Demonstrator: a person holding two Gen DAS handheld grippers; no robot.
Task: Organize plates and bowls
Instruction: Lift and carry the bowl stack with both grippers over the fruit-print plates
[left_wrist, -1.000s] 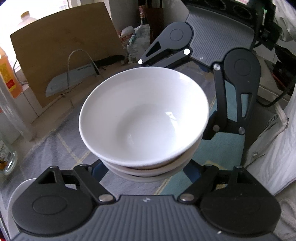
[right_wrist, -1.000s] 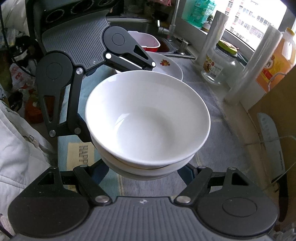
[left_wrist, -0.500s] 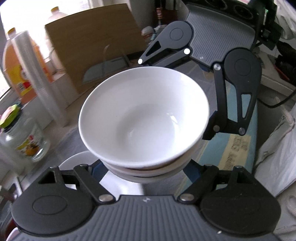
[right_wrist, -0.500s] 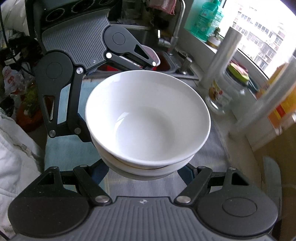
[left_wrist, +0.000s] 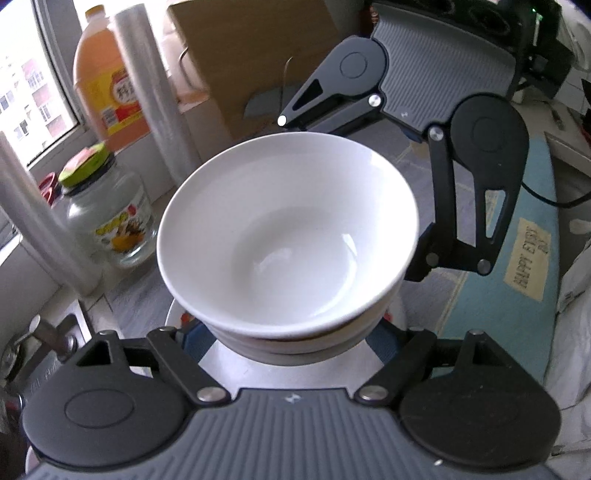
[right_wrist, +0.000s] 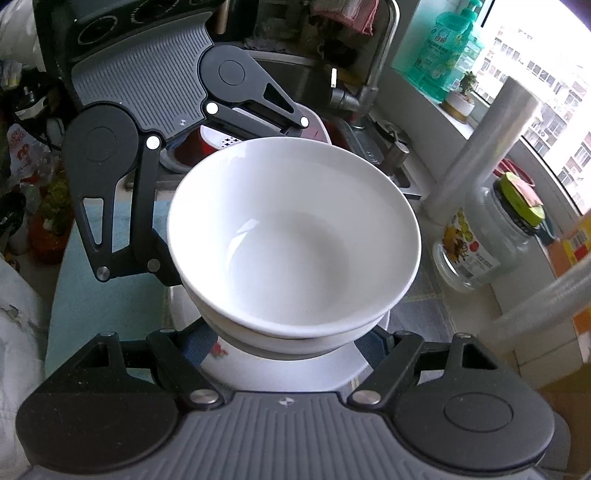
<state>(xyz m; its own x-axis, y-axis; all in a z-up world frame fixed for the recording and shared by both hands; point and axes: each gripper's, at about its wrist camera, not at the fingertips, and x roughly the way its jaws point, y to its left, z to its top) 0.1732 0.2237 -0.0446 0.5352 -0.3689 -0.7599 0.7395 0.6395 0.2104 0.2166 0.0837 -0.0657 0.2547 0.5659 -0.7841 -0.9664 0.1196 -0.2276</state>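
Observation:
A stack of two white bowls (left_wrist: 288, 243) hangs between both grippers, which face each other. My left gripper (left_wrist: 291, 332) is shut on the lower bowl from the near side, its blue pads (left_wrist: 384, 339) showing under the rim. In the right wrist view the same stack (right_wrist: 295, 236) fills the middle, with my right gripper (right_wrist: 295, 332) shut on it. Directly under the stack lies a white plate (right_wrist: 295, 373) with a red pattern; I cannot tell whether the stack touches it. The opposite gripper's fingers (left_wrist: 443, 206) reach round the far side.
A glass jar (left_wrist: 107, 218), an orange jug (left_wrist: 107, 88) and clear film rolls (left_wrist: 155, 92) line the window sill. A brown board (left_wrist: 251, 48) leans behind. The tap (right_wrist: 369, 92) and a red basin (right_wrist: 207, 144) stand beyond. A blue mat (left_wrist: 517, 258) covers the counter edge.
Both grippers carried the bowl stack sideways along the counter toward the sink. The patterned plate, earlier farther away, now lies right under the stack. The grip looks the same.

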